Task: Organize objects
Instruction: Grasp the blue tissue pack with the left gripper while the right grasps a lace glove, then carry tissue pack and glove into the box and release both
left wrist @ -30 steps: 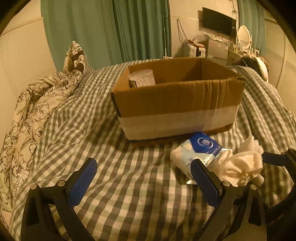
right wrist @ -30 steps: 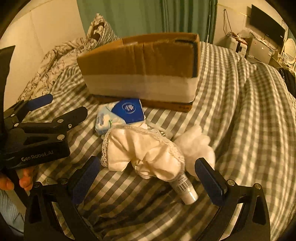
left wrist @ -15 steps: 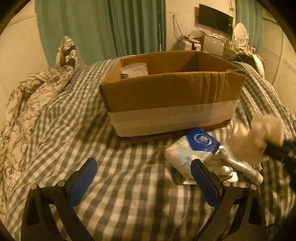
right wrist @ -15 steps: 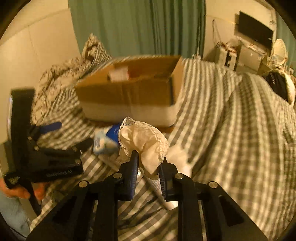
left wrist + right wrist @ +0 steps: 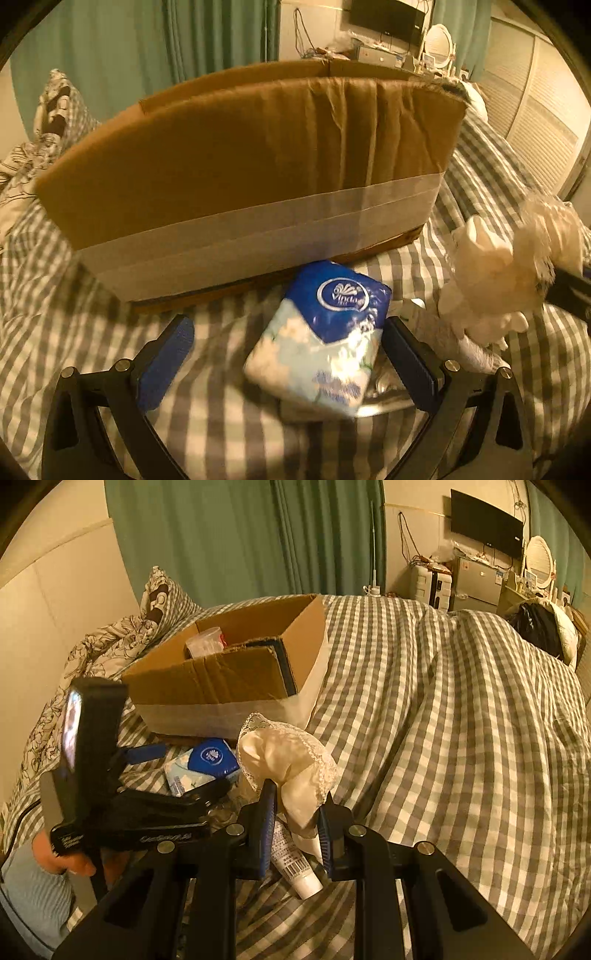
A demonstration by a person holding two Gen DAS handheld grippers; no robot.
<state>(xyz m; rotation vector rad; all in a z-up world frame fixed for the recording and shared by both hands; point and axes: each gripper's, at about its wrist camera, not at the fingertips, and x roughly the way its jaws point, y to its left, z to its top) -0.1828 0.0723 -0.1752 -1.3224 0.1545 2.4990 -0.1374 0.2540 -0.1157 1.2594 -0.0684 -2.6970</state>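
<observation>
An open cardboard box [image 5: 258, 177] [image 5: 229, 679] stands on the checked bed. My left gripper [image 5: 291, 354] is open, its fingers on either side of a blue and white tissue pack [image 5: 325, 332] [image 5: 203, 762] lying in front of the box. My right gripper [image 5: 293, 819] is shut on a cream lace-edged cloth [image 5: 291, 757] and holds it above the bed; the cloth also shows at the right of the left wrist view [image 5: 546, 236]. A white fluffy item [image 5: 484, 280] and a white tube [image 5: 295, 864] lie on the bed beneath it.
The box holds a clear container [image 5: 205, 646] at its back. A floral pillow [image 5: 103, 642] lies left of the box. The checked duvet [image 5: 461, 720] rises in folds to the right. Green curtains [image 5: 240, 535] hang behind.
My left gripper has moved forward and down, so its fingers now straddle the tissue pack. My right gripper closed on the cream cloth and lifted it off the bed.
</observation>
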